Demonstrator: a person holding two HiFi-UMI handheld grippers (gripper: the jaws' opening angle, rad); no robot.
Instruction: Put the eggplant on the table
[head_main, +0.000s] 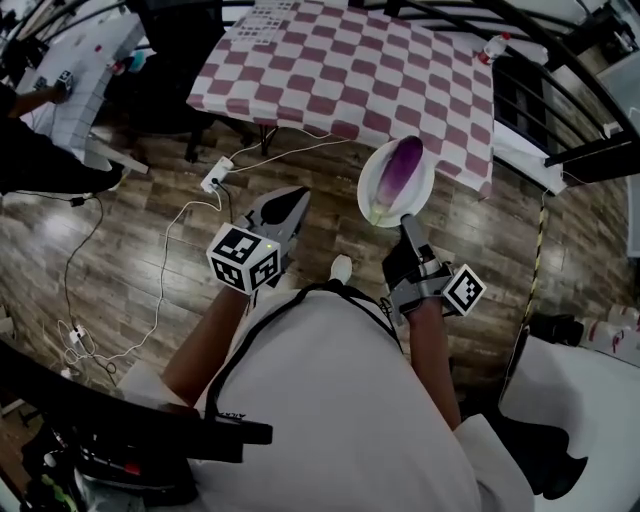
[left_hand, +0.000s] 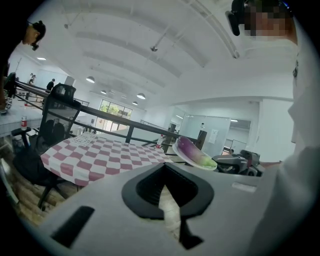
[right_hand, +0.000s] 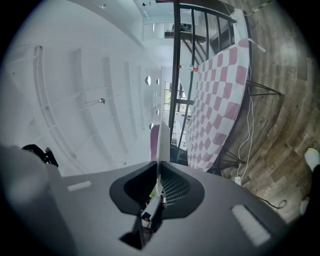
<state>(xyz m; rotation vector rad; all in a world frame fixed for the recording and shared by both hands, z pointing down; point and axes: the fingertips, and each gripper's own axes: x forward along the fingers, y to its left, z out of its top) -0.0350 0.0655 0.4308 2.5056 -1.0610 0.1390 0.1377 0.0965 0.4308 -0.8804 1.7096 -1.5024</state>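
Observation:
A purple eggplant (head_main: 398, 172) with a green end lies on a small white plate (head_main: 425, 186). My right gripper (head_main: 408, 222) is shut on the plate's near rim and holds it level above the wooden floor, short of the pink-and-white checked table (head_main: 350, 70). The right gripper view shows the plate (right_hand: 161, 137) edge-on between the jaws, with the eggplant (right_hand: 153, 142) behind it. My left gripper (head_main: 288, 203) is to the left, shut and holding nothing. In the left gripper view the eggplant (left_hand: 191, 151) and plate (left_hand: 199, 163) are on the right, beside the table (left_hand: 100, 152).
A white power strip (head_main: 216, 177) and cables lie on the floor in front of the table. A black chair (head_main: 170, 60) stands at the table's left corner. A bottle (head_main: 493, 47) stands at its far right. Black railings (head_main: 590, 150) run along the right. A person (head_main: 30, 150) sits far left.

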